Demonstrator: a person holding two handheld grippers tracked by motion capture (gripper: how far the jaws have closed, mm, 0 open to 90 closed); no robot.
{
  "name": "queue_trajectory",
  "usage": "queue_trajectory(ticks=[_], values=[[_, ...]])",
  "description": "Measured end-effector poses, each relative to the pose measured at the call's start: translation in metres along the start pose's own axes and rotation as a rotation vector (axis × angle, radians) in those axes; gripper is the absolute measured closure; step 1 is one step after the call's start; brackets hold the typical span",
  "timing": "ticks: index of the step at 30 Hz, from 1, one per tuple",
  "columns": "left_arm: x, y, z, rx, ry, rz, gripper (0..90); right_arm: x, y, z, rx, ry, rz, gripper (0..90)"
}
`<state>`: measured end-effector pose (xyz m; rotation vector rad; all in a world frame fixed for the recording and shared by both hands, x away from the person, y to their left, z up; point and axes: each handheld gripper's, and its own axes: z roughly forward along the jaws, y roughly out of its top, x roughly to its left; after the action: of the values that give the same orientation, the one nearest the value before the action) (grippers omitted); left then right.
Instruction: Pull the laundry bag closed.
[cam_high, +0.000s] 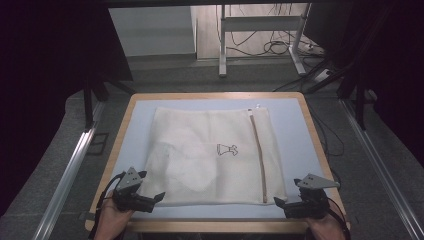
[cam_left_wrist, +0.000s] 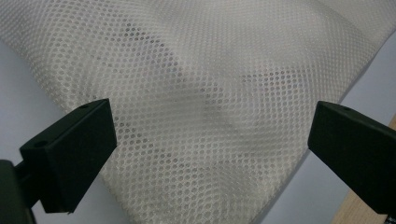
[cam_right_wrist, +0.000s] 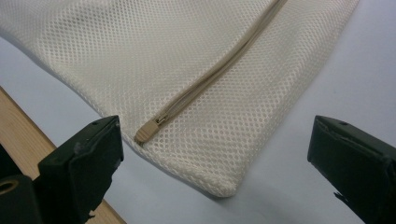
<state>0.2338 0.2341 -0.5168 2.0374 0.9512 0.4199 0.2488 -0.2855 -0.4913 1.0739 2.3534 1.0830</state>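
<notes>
A cream mesh laundry bag (cam_high: 200, 150) lies flat on the pale blue mat (cam_high: 295, 130). A tan zipper (cam_high: 257, 155) runs along its right side, and a small black print (cam_high: 226, 149) sits near its middle. My left gripper (cam_high: 151, 185) is open at the bag's near left corner, its jaws standing wide either side of the mesh (cam_left_wrist: 205, 93) without touching it. My right gripper (cam_high: 287, 191) is open at the near right corner. The zipper pull (cam_right_wrist: 146, 132) lies at the zipper's near end, just inside its left jaw. A faint shape shows through the mesh; I cannot tell what it is.
The mat sits on a table with a wooden rim (cam_high: 120, 135). Metal rails (cam_high: 70, 170) run along both sides of the table. Beyond the far edge, desk legs (cam_high: 222, 45) and loose cables (cam_high: 275, 47) stand on the floor.
</notes>
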Motion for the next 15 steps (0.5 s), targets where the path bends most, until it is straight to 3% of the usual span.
queue_trajectory(ticks=[15], values=[[-0.0016, -0.0003, 0.0014, 0.018, 0.009, 0.016, 0.8, -0.0003, 0.0001, 0.0008, 0.023, -0.006, -0.014, 3.5]])
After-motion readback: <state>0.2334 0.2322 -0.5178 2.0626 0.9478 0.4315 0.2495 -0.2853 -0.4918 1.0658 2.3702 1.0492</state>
